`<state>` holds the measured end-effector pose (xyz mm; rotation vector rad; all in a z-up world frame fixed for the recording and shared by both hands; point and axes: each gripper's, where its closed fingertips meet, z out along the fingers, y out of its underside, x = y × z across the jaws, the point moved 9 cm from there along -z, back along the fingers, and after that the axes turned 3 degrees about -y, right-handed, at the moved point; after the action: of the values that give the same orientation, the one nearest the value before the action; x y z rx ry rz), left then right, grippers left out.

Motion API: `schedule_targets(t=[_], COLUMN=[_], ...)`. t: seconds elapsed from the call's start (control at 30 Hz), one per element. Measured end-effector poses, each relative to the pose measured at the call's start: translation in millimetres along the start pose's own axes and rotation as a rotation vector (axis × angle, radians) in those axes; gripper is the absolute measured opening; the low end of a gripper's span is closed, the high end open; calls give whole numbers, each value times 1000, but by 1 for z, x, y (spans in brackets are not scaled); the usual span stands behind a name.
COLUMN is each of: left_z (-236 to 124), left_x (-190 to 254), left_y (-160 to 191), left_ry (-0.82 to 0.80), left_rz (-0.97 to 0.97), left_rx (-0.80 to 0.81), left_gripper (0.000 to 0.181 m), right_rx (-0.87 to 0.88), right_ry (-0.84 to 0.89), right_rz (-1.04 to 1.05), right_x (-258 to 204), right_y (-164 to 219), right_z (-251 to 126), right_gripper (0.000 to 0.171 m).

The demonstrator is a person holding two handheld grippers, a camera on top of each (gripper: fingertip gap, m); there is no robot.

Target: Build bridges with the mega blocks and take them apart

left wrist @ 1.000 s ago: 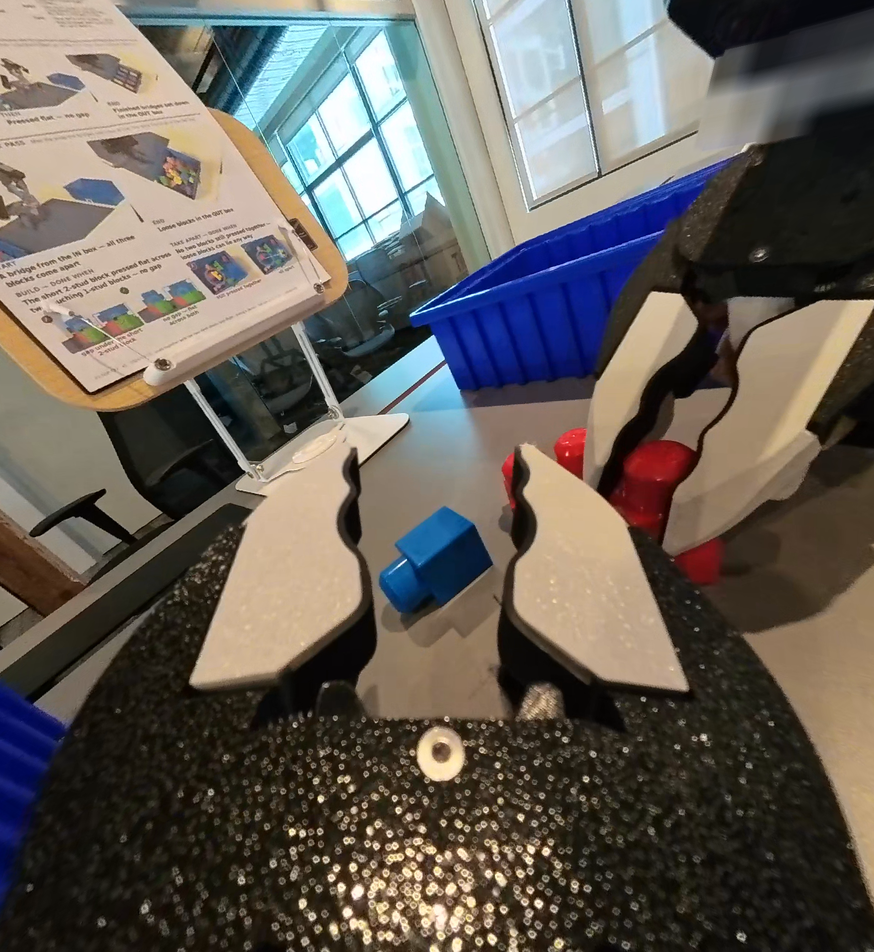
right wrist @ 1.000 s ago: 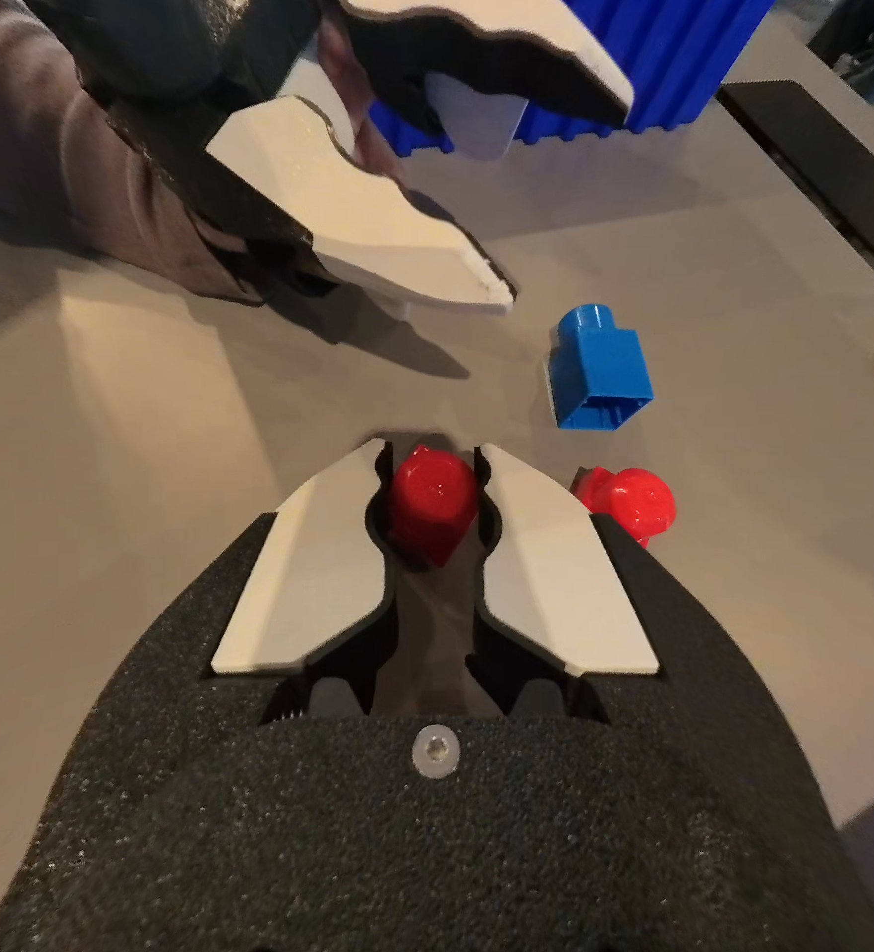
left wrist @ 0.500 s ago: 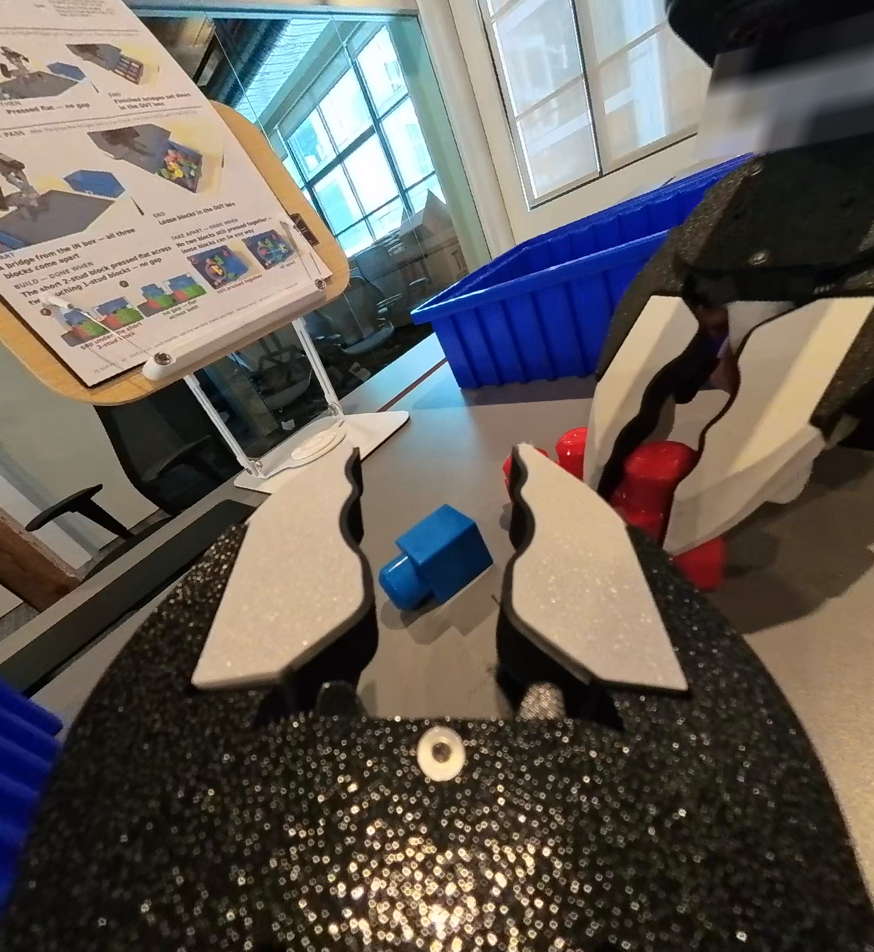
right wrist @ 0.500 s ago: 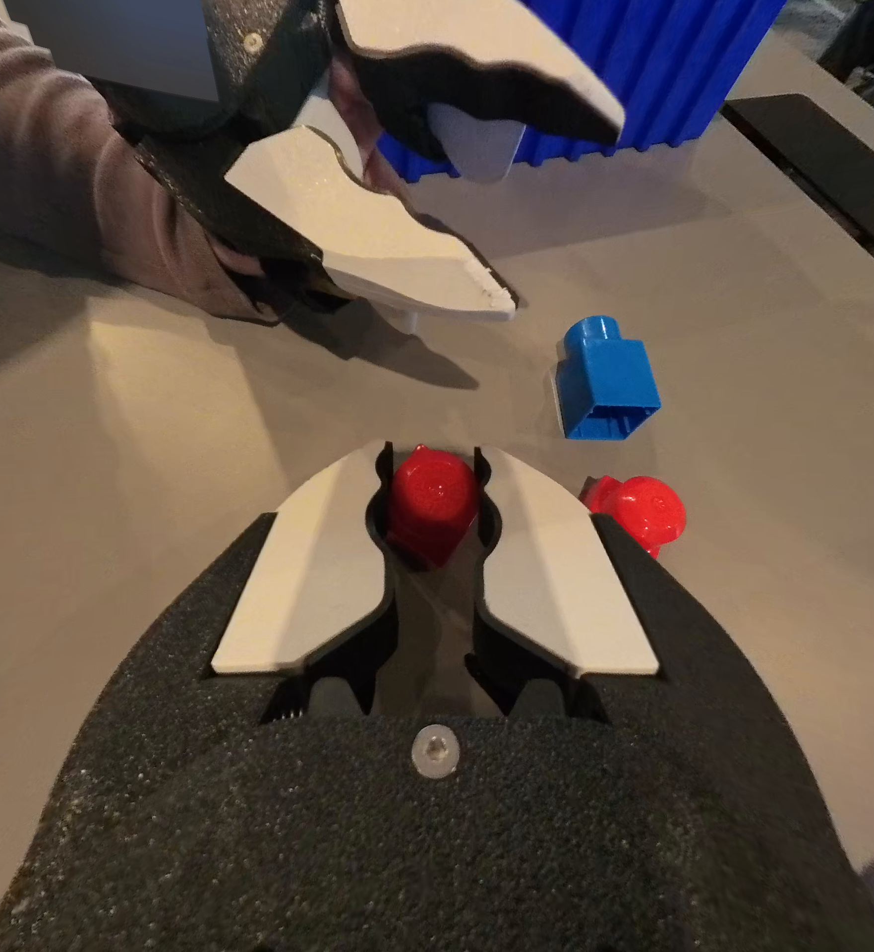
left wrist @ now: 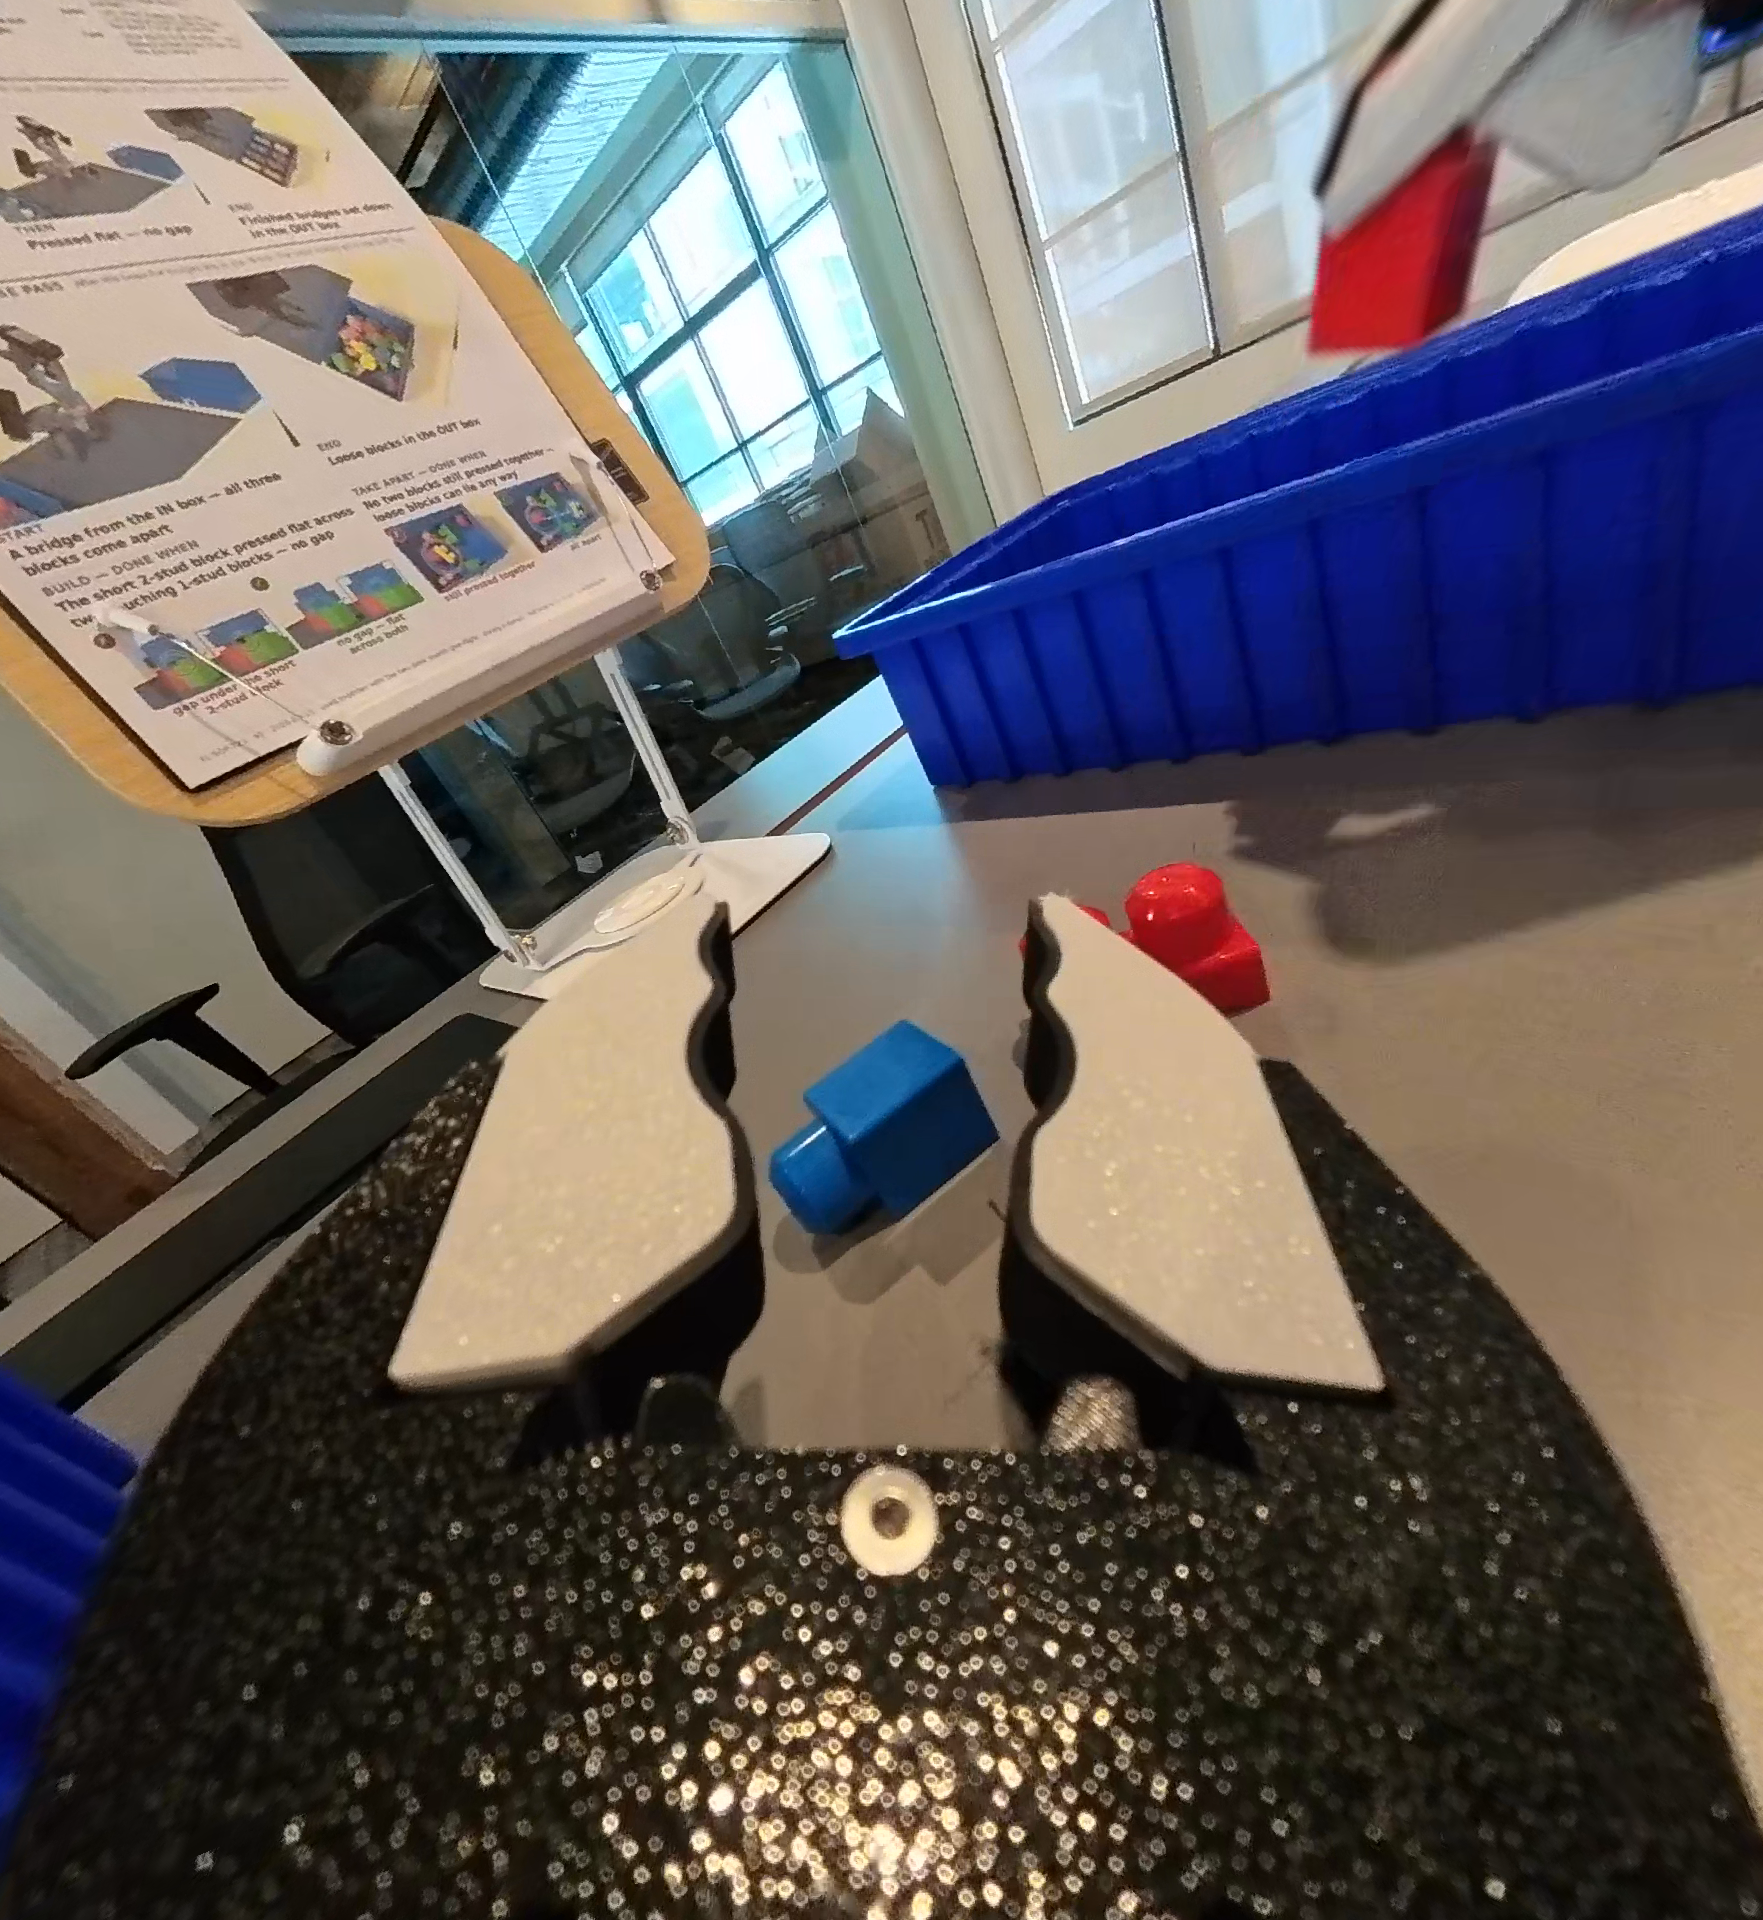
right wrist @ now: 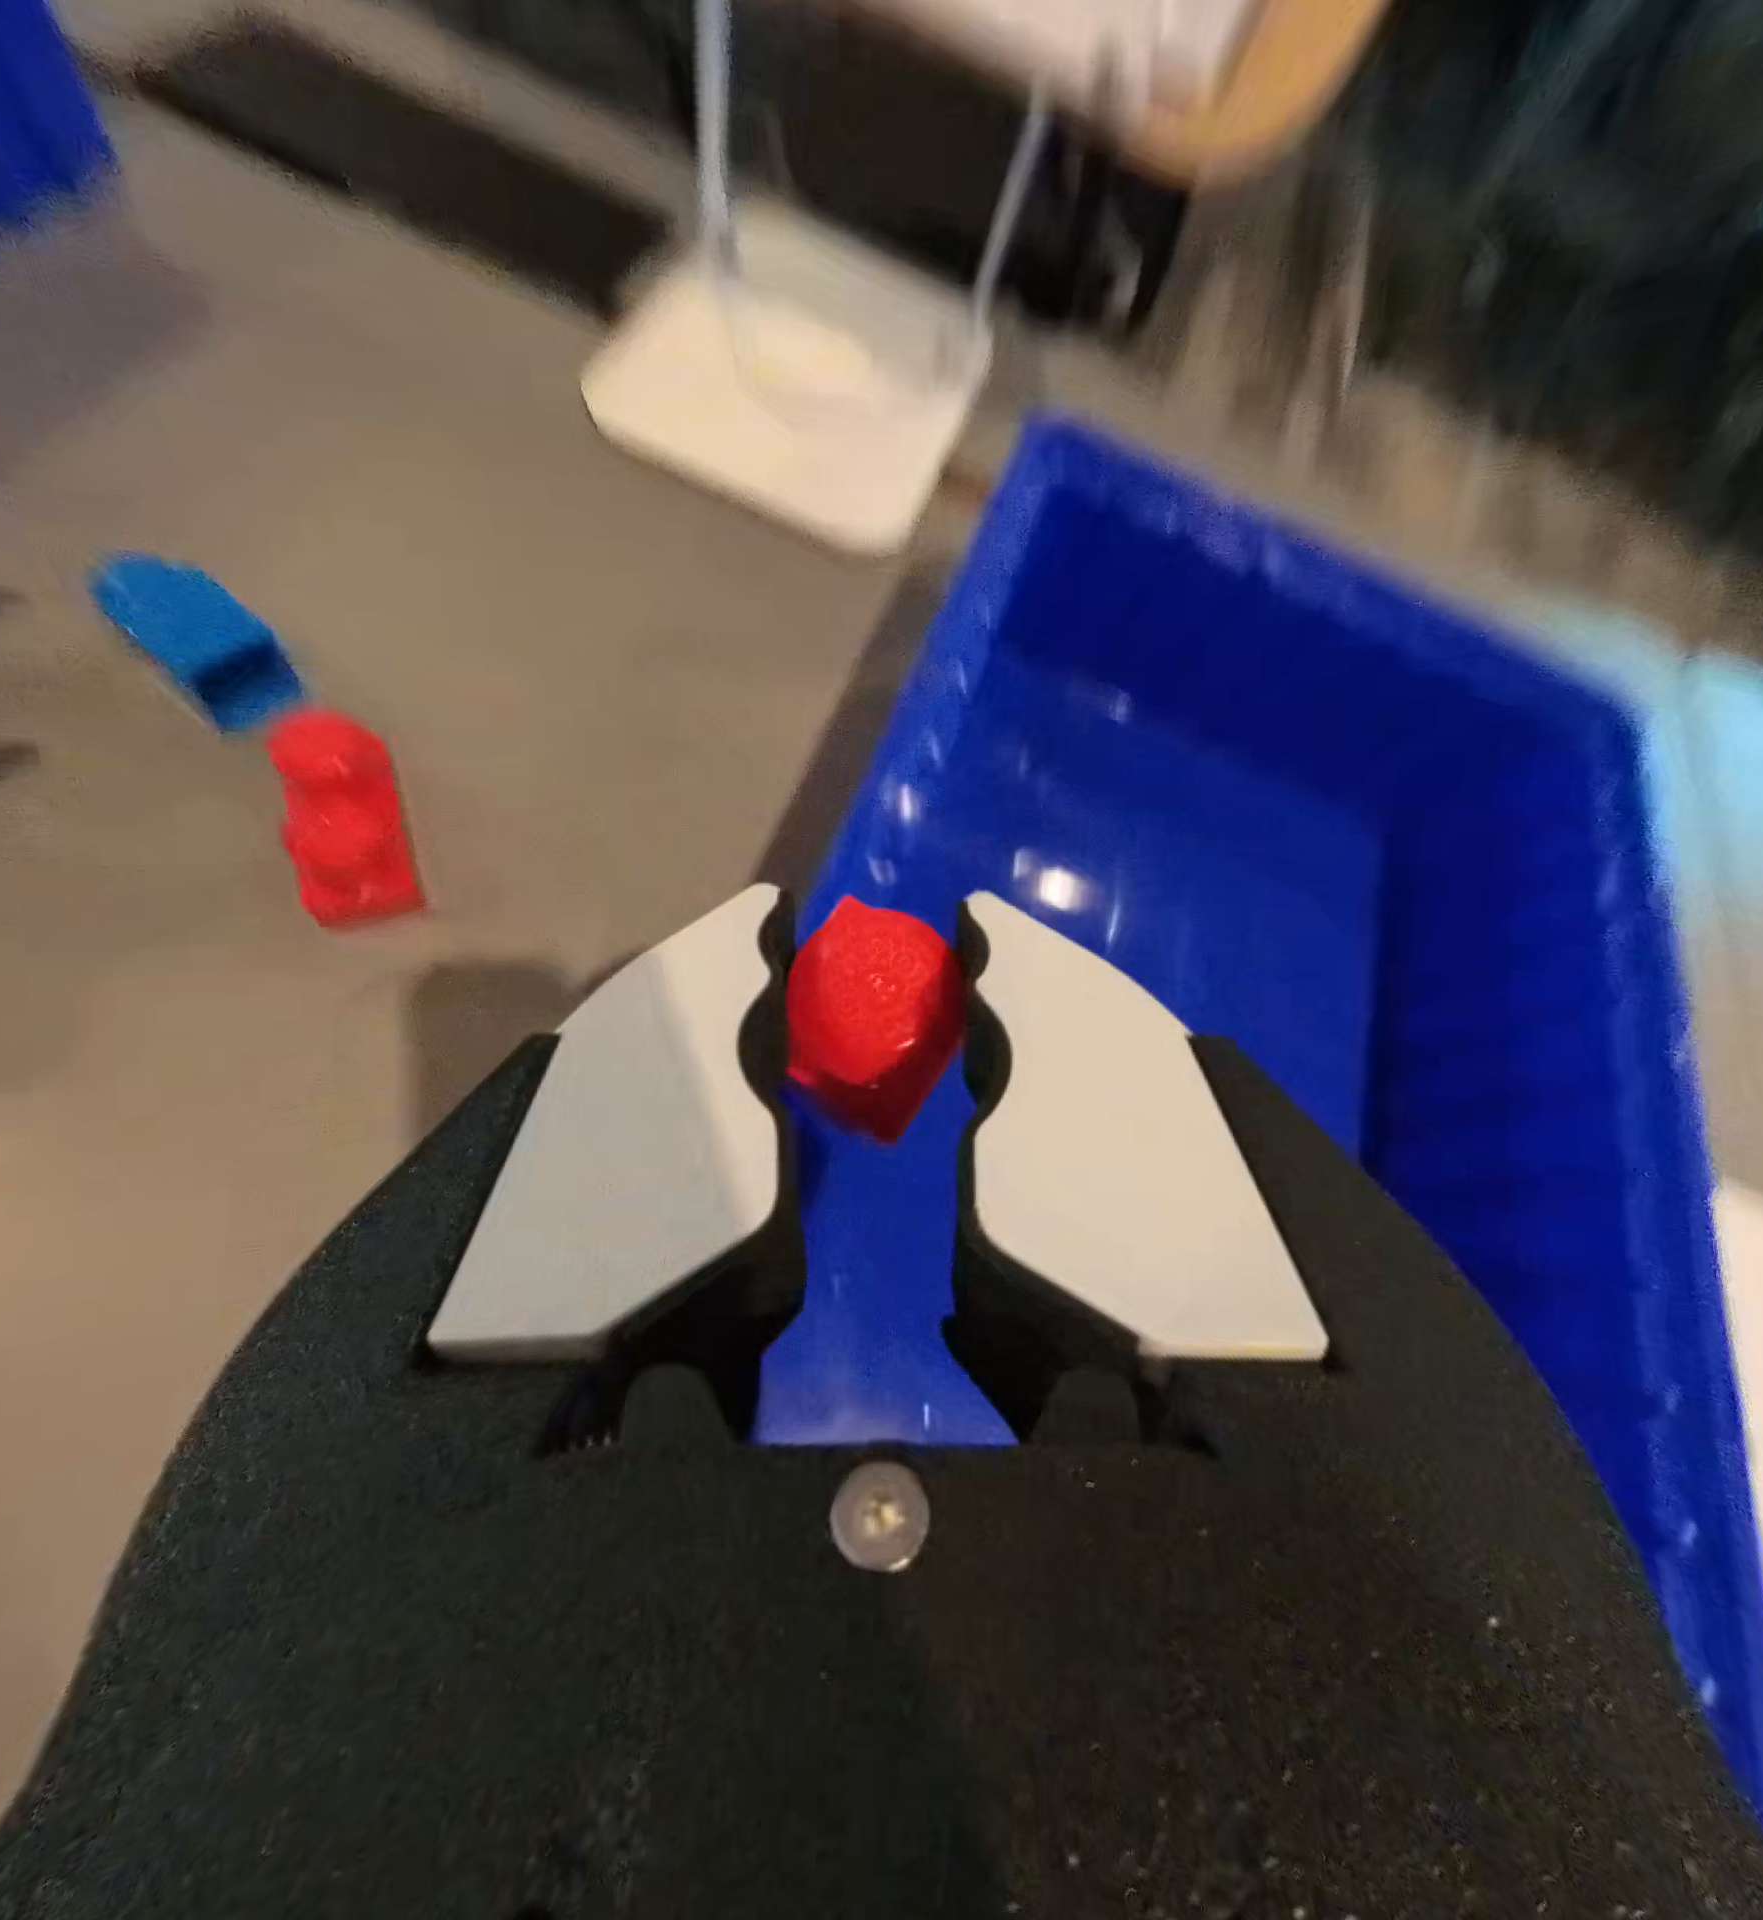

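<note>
With my right gripper [right wrist: 872, 961] pinching the red one-stud block [right wrist: 872, 1013] over the near wall of the blue bin [right wrist: 1272, 831], I should carry it well inside before letting go, while my left gripper [left wrist: 877, 966], spread wide, waits around the blue block [left wrist: 887, 1122] lying on the table [left wrist: 1479, 1039].

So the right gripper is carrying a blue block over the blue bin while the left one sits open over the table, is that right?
Not quite: the block in the right gripper is red, not blue, as the right wrist view shows. The rest holds: it hangs over the blue bin, and the left gripper sits open over the table.
</note>
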<state>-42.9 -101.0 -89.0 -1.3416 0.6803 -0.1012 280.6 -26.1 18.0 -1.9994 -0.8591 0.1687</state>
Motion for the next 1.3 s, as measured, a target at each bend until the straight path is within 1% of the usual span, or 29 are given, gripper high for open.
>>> schedule_targets(t=[0.03,0.1,0.23,0.27,0.3,0.4,0.43,0.47,0.6,0.7,0.77,0.8,0.83,0.87,0.93,1.0,1.03,1.1,1.13,1.23,1.3], left_z=[0,0,0,0,0,0,0,0,1,1,1,1,1,1,1,1,1,2,1,1,1], left_x=[0,1,3,4,4,7,8,9,11,12,11,11,10,9,8,6,5,4,3,3,3], left_y=[0,0,0,0,0,0,0,-1,-1,0,0,0,0,0,0,0,1,1,1,1,1], left_ry=[2,5,14,16,18,24,25,28,33,31,28,26,22,18,10,6,5,2,2,3,6], left_rz=[3,10,32,40,49,76,84,91,117,131,130,126,121,115,99,81,72,56,50,44,51], left_rx=[0,-1,-4,-5,-6,-6,-5,-4,-5,-6,-7,-7,-6,-5,-3,-5,-7,-10,-10,-10,-10], left_gripper=[53,53,52,52,52,50,50,50,49,49,49,49,49,49,49,49,49,49,49,49,49], right_rx=[-103,-239,-490,-500,-449,-141,-79,-68,-255,-329,-346,-343,-349,-326,-184,-80,-63,-104,-149,-277,-401], right_ry=[-33,-98,-140,-153,-143,-90,-97,-91,-78,-91,-87,-70,-70,-87,-163,-319,-409,-541,-564,-538,-560], right_rz=[47,107,71,54,24,-30,-66,-95,-151,-128,-126,-117,-99,-81,-69,-85,-97,-156,-202,-316,-318], right_x=[9,18,24,24,27,44,51,58,87,98,100,100,98,94,72,34,10,-37,-58,-101,-118], right_y=[9,23,45,46,42,12,0,-10,-30,-34,-35,-36,-39,-45,-60,-74,-77,-74,-67,-36,-19], right_z=[8,24,43,45,47,51,56,64,112,145,160,163,164,159,140,117,107,97,98,117,128], right_gripper=[29,29,29,29,30,29,29,29,29,29,32,51,62,66,59,57,55,55,56,61,73])
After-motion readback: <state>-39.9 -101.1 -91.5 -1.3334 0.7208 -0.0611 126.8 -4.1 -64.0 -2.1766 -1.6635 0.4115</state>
